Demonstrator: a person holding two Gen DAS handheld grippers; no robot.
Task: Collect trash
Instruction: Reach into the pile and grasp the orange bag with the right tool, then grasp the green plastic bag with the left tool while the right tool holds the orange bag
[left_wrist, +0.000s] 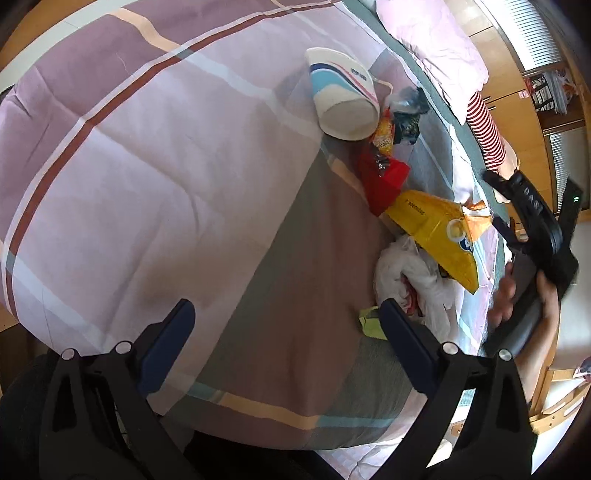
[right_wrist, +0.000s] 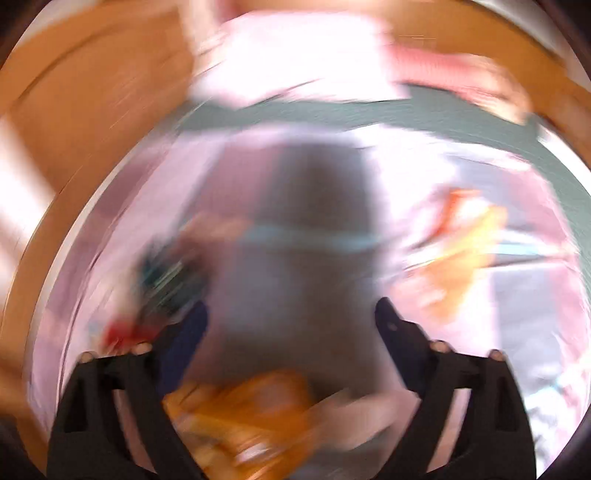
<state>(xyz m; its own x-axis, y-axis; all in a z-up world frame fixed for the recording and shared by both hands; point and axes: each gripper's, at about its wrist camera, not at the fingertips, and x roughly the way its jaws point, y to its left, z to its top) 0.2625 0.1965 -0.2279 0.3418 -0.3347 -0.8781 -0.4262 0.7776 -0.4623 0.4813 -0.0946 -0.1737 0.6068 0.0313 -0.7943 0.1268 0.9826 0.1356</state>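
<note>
A bed (left_wrist: 147, 155) with a plaid quilt carries the litter along its far side: a paper cup (left_wrist: 343, 96), a red wrapper (left_wrist: 384, 181), a yellow snack bag (left_wrist: 439, 236) and a white plastic bag (left_wrist: 413, 288). The left gripper (left_wrist: 284, 332) hovers with fingers spread and empty. The right gripper (right_wrist: 291, 325), blurred, is also spread wide, an orange packet (right_wrist: 236, 410) under it. I'd steady it before pinching one wrapper edge.
</note>
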